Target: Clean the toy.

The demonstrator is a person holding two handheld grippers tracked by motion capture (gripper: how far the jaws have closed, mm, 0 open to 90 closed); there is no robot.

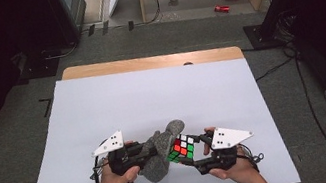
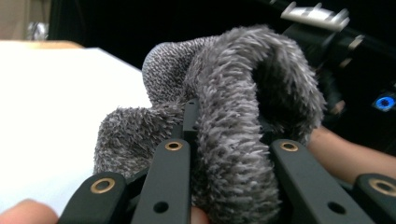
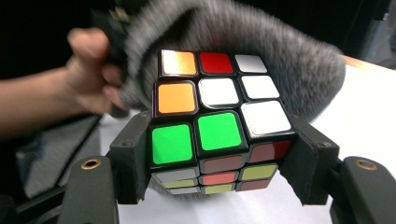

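The white-covered tabletop (image 1: 153,103) carries nothing under the work itself: both things are held up near its front edge, between the person's two hands. The fuzzy grey knitted cloth (image 1: 159,154), perhaps a thick sock or mitt, is bunched in the left gripper (image 1: 147,151), whose jaws are clenched on a thick fold of it. The multicoloured plastic puzzle cube (image 1: 182,149) sits just beside it, touching the cloth, clamped by the right gripper (image 1: 201,152) on two opposite side faces.

The step in hand looks like rubbing the cube with the cloth, or drawing the cloth over it. To do it well, I would keep the right grip square on the cube so no layer twists, and press the loose pile rather than the left gripper's hard jaws against the cube's faces. The cube should be rolled to bring each face round to the cloth.

The high view gives the layout: the two grippers facing each other, cloth left, cube right. The right gripper view adds the cube (image 3: 219,123) close up, with its orange, white, green and red stickers, padded jaws flat on its sides, and cloth (image 3: 280,51) curled behind it. The left gripper view shows the cloth (image 2: 233,121) arched into a hollow fold, which hides the cube.
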